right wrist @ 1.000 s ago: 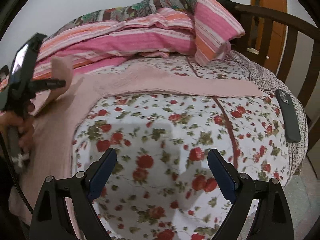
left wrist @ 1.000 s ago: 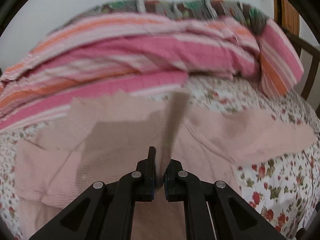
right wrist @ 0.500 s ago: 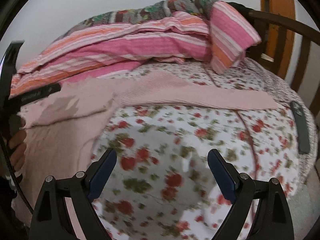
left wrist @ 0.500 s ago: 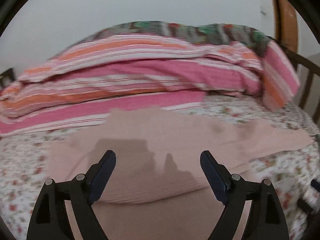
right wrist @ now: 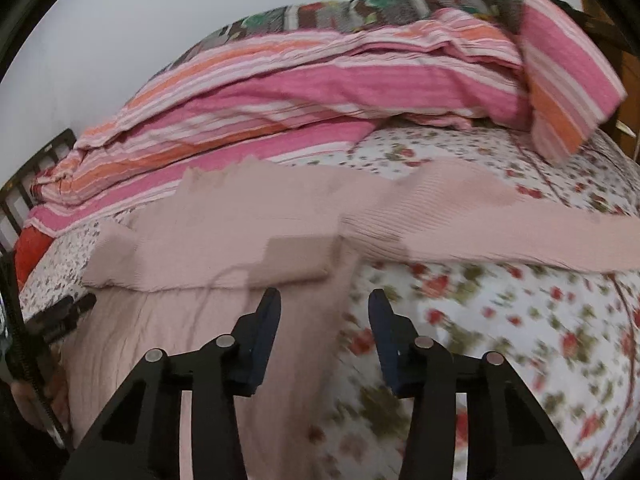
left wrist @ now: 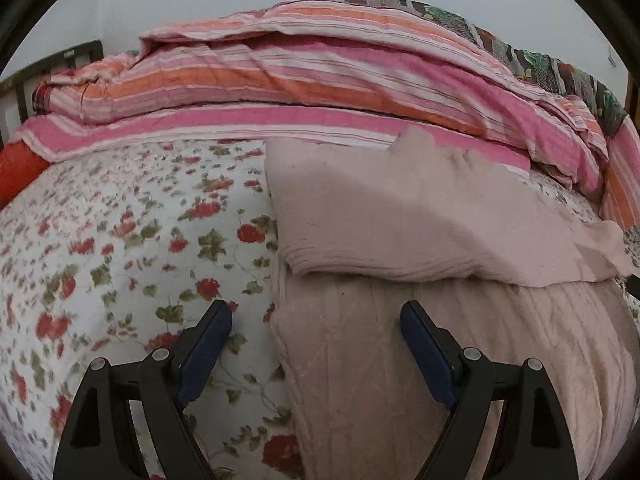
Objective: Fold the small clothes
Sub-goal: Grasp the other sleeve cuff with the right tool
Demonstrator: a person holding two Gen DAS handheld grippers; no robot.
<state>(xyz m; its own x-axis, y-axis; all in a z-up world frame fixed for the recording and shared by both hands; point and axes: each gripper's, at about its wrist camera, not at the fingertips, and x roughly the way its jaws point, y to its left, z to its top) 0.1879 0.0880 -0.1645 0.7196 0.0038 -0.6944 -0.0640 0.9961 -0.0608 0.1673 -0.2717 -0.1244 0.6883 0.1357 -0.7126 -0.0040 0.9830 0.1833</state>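
Observation:
A pale pink knit top (left wrist: pixel 420 344) lies flat on the floral bed sheet (left wrist: pixel 120 248). One sleeve (left wrist: pixel 400 220) is folded across its body. My left gripper (left wrist: pixel 316 314) is open over the top's left edge and holds nothing. In the right wrist view the other sleeve (right wrist: pixel 520 236) stretches out to the right over the sheet (right wrist: pixel 500 320). My right gripper (right wrist: pixel 325 300) hovers at the top's (right wrist: pixel 208 240) right edge. Its jaws are closing, with the edge of the cloth in the gap and the pads not pressing on it. The left tool (right wrist: pixel 60 316) shows at the left border.
A pink and orange striped quilt (left wrist: pixel 320 80) is heaped along the far side of the bed, with a patterned blanket (right wrist: pixel 400 4) behind it. A red cushion (left wrist: pixel 16 168) lies at the far left. Wooden bed rails (right wrist: pixel 628 64) stand at the right.
My left gripper let go of the sleeve, opened wide and swung left; the sleeve now lies folded across the top. My right gripper moved left to the top's right edge and its jaws narrowed.

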